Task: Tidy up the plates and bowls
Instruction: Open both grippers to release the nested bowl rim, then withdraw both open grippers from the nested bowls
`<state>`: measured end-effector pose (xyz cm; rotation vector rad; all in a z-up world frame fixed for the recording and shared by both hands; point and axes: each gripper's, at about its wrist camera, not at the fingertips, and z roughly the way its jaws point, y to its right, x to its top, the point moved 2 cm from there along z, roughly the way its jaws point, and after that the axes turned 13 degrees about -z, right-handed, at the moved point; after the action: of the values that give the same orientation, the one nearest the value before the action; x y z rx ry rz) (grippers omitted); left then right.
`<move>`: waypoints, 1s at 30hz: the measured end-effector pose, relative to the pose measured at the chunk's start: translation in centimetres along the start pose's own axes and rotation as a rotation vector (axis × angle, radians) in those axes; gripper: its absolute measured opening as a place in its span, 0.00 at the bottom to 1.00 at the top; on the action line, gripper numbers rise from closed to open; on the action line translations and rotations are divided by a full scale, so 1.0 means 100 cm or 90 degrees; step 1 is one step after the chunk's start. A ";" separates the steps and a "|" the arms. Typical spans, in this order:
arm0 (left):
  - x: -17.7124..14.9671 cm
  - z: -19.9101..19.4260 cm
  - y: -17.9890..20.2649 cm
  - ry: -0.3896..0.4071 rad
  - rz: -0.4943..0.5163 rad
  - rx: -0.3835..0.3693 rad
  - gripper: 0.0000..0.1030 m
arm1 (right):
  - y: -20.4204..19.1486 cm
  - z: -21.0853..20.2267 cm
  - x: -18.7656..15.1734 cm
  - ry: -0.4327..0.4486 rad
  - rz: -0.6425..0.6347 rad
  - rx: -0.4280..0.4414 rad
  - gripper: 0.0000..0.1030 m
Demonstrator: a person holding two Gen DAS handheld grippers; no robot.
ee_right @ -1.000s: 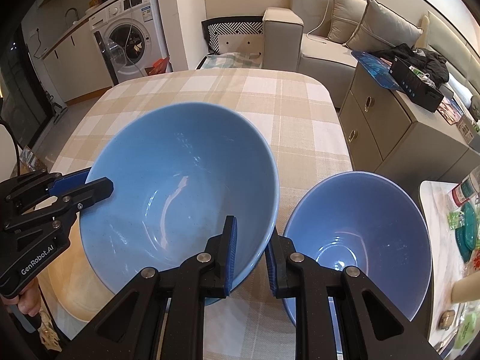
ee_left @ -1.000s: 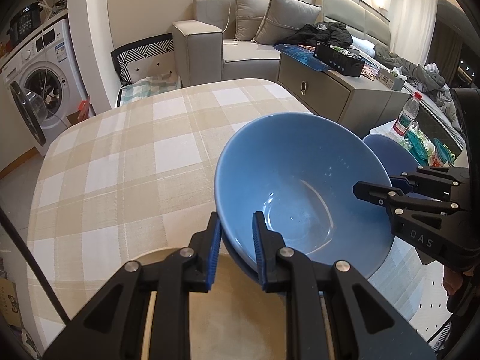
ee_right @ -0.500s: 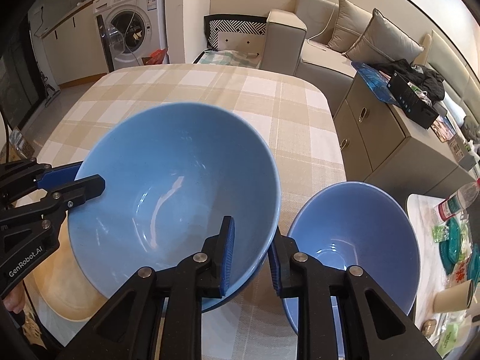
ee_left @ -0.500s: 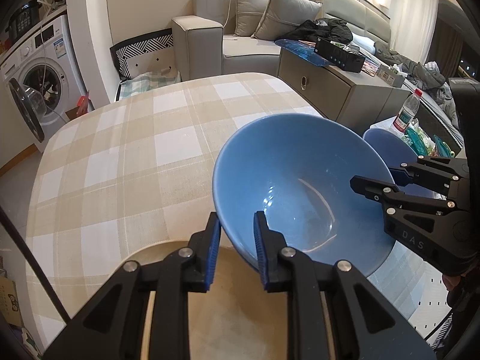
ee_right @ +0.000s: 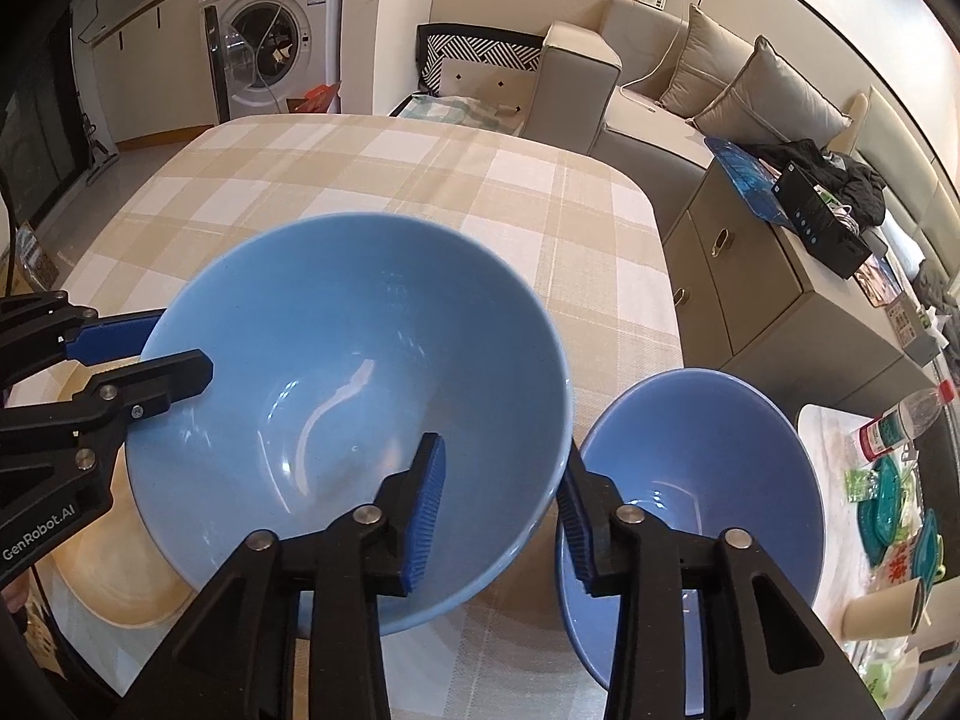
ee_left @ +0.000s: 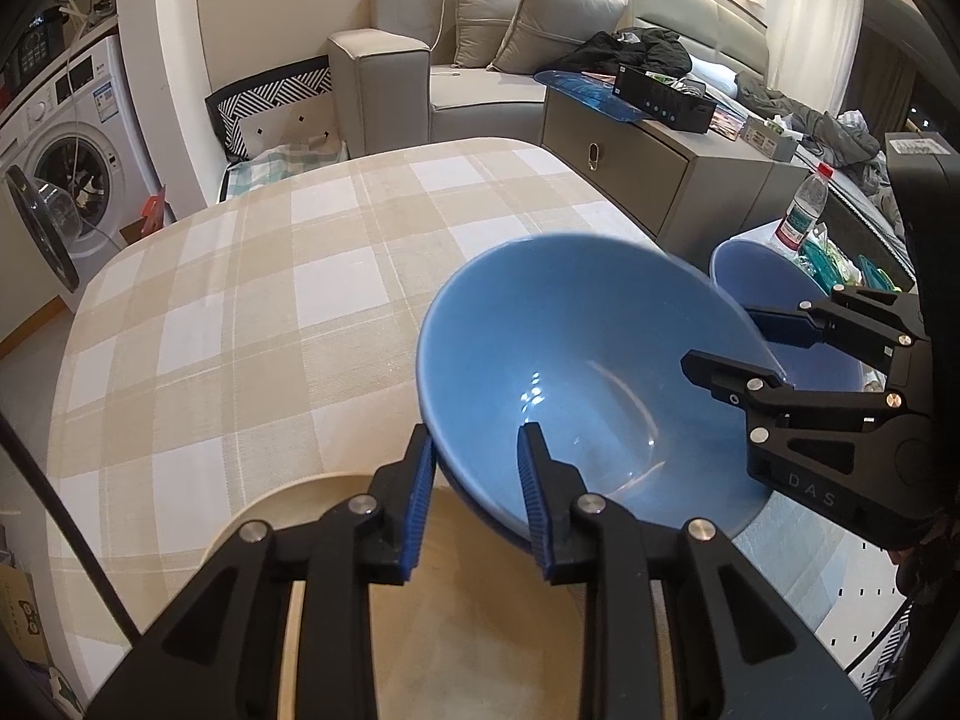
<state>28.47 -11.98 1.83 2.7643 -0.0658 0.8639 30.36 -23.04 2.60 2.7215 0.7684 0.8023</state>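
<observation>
A large blue bowl [ee_left: 576, 372] [ee_right: 360, 396] sits on the checked tablecloth [ee_left: 240, 300], its near side over a beige plate [ee_left: 474, 612] [ee_right: 102, 588]. My left gripper [ee_left: 477, 480] [ee_right: 162, 348] straddles the bowl's near rim. Its jaws are opening, and a small gap shows at each pad. From the opposite side my right gripper [ee_right: 501, 510] [ee_left: 738, 348] straddles the rim too. Its jaws are also opening, wider, with the pads off the wall. A smaller blue bowl [ee_right: 690, 480] [ee_left: 768, 276] stands just right of the large one.
A grey cabinet [ee_right: 750, 300] stands close to the table's right edge. Beside it is a low white surface with a water bottle [ee_right: 900, 420], a paper cup [ee_right: 882, 612] and teal items. A sofa [ee_left: 480, 90] and a washing machine [ee_right: 264, 54] lie beyond the table.
Both grippers' jaws have spread apart from the large bowl's rim, the right more than the left. The bowl has stayed over the beige plate.
</observation>
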 end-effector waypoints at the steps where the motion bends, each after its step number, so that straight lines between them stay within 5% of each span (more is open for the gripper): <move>1: 0.001 -0.001 0.001 0.003 0.002 0.000 0.28 | 0.000 -0.001 0.000 0.003 -0.005 -0.011 0.43; 5: 0.002 -0.002 0.001 0.003 0.005 0.000 0.31 | 0.000 -0.004 0.002 0.010 -0.010 -0.007 0.46; 10: 0.003 -0.004 0.004 0.015 0.014 -0.003 0.49 | 0.002 -0.005 0.002 0.015 0.001 0.006 0.51; 26: 0.003 -0.004 -0.002 0.015 0.009 -0.002 0.54 | 0.008 -0.013 -0.001 0.037 0.022 0.020 0.80; 30: 0.002 -0.007 0.001 0.019 0.012 -0.004 0.69 | 0.010 -0.016 -0.004 0.047 0.033 0.034 0.85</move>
<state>28.26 -11.89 2.53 2.7489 -0.0893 0.9074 29.62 -24.07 4.06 2.7840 0.7468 0.9116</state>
